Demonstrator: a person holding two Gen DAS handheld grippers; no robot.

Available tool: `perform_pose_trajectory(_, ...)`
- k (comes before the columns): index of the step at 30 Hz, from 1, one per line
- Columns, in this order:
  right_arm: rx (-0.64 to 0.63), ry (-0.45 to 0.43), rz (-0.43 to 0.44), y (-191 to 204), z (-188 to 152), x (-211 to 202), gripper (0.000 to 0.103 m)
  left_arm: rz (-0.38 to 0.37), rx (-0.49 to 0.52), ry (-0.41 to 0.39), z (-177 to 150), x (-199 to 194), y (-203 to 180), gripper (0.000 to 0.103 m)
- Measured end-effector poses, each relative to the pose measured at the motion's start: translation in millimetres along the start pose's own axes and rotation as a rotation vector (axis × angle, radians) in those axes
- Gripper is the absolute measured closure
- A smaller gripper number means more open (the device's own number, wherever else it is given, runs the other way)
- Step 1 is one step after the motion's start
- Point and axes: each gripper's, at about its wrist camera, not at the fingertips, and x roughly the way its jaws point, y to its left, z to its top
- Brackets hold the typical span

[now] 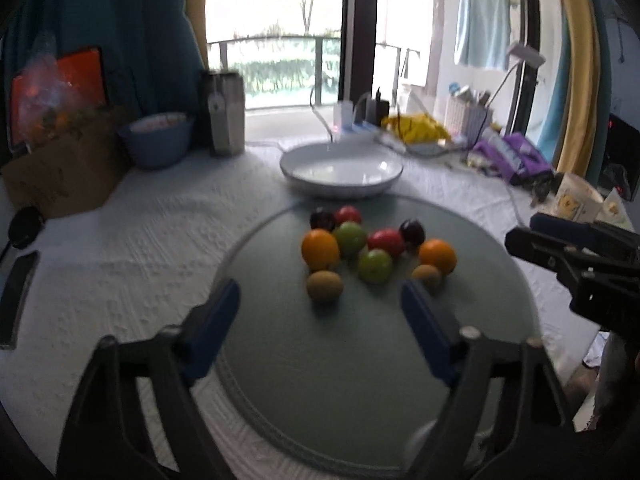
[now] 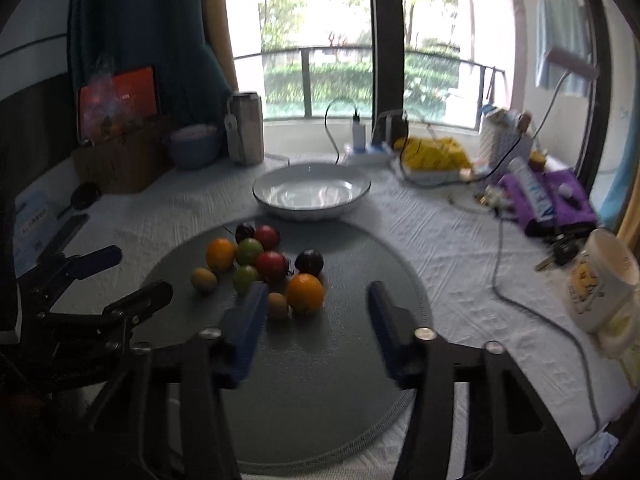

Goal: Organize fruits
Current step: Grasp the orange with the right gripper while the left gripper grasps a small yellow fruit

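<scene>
Several fruits lie clustered on a round grey mat (image 1: 320, 380): two oranges (image 1: 320, 249) (image 1: 438, 256), two green apples (image 1: 375, 266), red apples (image 1: 386, 241), dark plums (image 1: 412, 231) and two kiwis (image 1: 325, 286). An empty white bowl (image 1: 341, 171) stands behind the mat. My left gripper (image 1: 320, 300) is open, just short of the kiwis. My right gripper (image 2: 318, 300) is open, with an orange (image 2: 305, 293) and a kiwi (image 2: 277, 305) just beyond its left finger. The right gripper also shows at the right edge of the left wrist view (image 1: 560, 244).
A white textured cloth (image 1: 140, 240) covers the table. A blue bowl (image 1: 156, 140), a metal tumbler (image 1: 226, 114), a cardboard box (image 1: 60, 168) and a tablet (image 1: 56, 88) stand at the back left. A power strip, yellow packets (image 2: 434, 154), purple cloth (image 2: 548, 196), keys and a cup (image 2: 604, 280) crowd the right, with a cable (image 2: 520, 300).
</scene>
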Motion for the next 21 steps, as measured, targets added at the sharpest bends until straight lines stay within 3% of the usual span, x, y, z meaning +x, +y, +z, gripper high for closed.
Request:
perform_pose_trajectory(3, 0.003, 0.034, 0.033, -4, 4, 19, 0.055, 0.005, -0.008, 0.06, 2, 17, 3, 0.041)
perform_pose_trajectory(8, 0.021, 0.099, 0.073, -11, 8, 49, 0.057, -0.005, 0.012, 0.143, 5, 44, 1, 0.048)
perform_pose_trajectory(16, 0.038, 0.17, 0.133, -17, 11, 79, 0.06, -0.007, 0.02, 0.208, 8, 68, 0, 0.049)
perform_pose_trajectory(21, 0.012, 0.206, 0.182, -8, 9, 88, 0.064, -0.012, 0.034, 0.221, 8, 73, -2, 0.064)
